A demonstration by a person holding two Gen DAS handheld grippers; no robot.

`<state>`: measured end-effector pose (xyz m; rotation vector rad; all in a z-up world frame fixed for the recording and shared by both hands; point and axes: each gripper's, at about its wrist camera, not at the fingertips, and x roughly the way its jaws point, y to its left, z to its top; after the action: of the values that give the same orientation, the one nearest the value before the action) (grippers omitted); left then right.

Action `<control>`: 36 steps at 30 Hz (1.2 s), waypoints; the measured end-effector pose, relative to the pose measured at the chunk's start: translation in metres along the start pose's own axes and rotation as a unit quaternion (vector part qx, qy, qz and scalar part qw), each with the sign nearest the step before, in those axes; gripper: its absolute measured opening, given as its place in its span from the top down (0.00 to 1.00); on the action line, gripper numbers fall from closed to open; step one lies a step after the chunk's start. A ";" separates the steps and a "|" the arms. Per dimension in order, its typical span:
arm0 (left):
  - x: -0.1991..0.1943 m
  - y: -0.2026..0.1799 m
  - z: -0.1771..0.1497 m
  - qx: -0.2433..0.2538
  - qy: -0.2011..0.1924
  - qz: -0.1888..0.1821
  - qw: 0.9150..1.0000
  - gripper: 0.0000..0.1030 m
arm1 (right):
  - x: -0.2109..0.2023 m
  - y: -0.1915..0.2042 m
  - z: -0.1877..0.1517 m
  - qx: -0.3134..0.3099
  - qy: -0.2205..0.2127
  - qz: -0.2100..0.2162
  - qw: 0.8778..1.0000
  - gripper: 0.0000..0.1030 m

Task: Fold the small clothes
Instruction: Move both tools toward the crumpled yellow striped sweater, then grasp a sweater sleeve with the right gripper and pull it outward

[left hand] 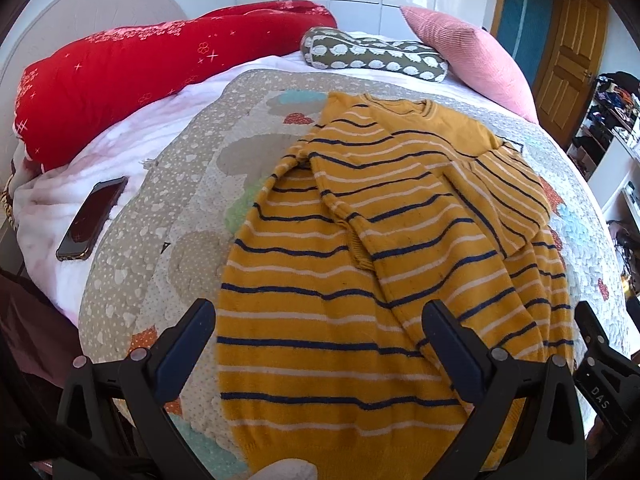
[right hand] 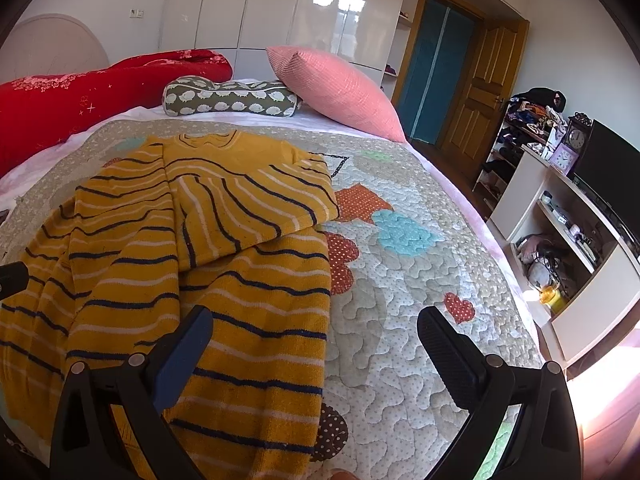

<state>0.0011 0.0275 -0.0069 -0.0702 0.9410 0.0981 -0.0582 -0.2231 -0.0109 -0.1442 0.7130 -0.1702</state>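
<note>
A quilted bedspread (left hand: 192,184) patterned with dots, hearts and cloud shapes covers the bed and serves as the landmark here. Spread across its middle lies a mustard-yellow sweater (left hand: 340,288) with navy and white stripes — both sleeves are folded inward over the body, the neckline pointing toward the far edge of the bedspread, the hem at the near edge.

Beyond the far edge of the bedspread sit three cushions on a white sheet: a long red bolster (left hand: 132,68) with sparkle print off its far left corner, a pink ribbed pillow (left hand: 468,60) propped at its far right corner, and a small olive cushion (left hand: 372,54) printed with white sheep between them. Past the right edge of the bedspread (seen best from the right wrist view) stands a white shelf unit (right hand: 576,248) with clutter, two clocks and a dark screen on it.

Just off the bedspread's left edge, a dark phone (left hand: 94,218) lies face up on the pale blanket.

Over the near edge of the bedspread, the left gripper (left hand: 320,344) hangs above the sweater's lower body, its jaws spread to their widest with nothing between them but the fabric below. The right gripper (right hand: 316,344) hangs over the sweater's right edge — its jaws too gape fully, gripping nothing; its left finger is above the knit, its right finger above bare quilt.
</note>
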 end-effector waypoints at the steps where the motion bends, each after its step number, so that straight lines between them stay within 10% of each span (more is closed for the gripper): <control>1: 0.002 0.006 0.001 -0.006 0.001 0.006 1.000 0.00 | 0.000 -0.001 0.000 0.001 0.001 0.000 1.000 0.00; 13: 0.073 0.085 0.008 -0.041 0.050 0.116 0.991 0.00 | 0.011 -0.008 -0.002 0.010 0.022 -0.006 1.000 0.00; 18: 0.088 0.109 0.014 -0.063 0.064 0.059 0.994 0.00 | 0.036 -0.049 -0.007 0.076 0.072 0.000 0.995 0.00; 28: 0.088 0.092 -0.002 -0.031 0.011 0.091 0.995 0.00 | 0.083 -0.130 -0.048 0.188 0.170 -0.008 0.967 0.00; 36: 0.087 0.091 -0.003 -0.039 0.008 0.095 0.995 0.00 | 0.080 -0.131 -0.059 0.191 0.152 0.018 0.970 0.00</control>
<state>0.0389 0.1226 -0.0802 -0.0544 0.9577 0.3109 -0.0515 -0.3714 -0.0819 0.2696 0.9732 -0.2959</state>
